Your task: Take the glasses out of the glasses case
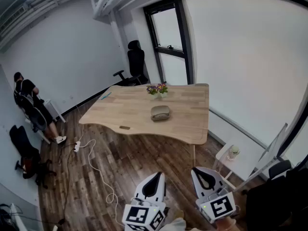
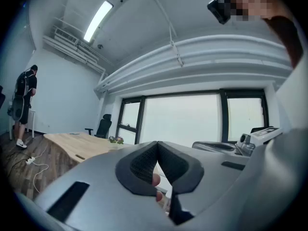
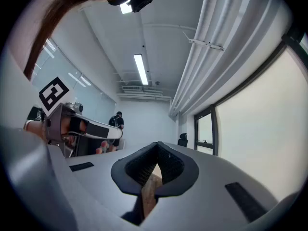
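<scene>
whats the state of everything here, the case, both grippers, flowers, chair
glasses case: closed, lying on the wooden table, nothing touching it
left hand-held gripper: jaws shut, empty, held well short of the table
right hand-held gripper: jaws shut, empty, held well short of the table
flowers: standing upright on the table, beyond the case
office chair: upright, nobody in it

the room is evenly bright: pale daylight floods through the big window (image 1: 240, 57), and a ceiling strip light (image 2: 97, 21) glares white. shadows are soft. every view bows at its edges, both gripper views blacken at the corners, and my left gripper (image 2: 157, 146) looks blurry up close.
</scene>
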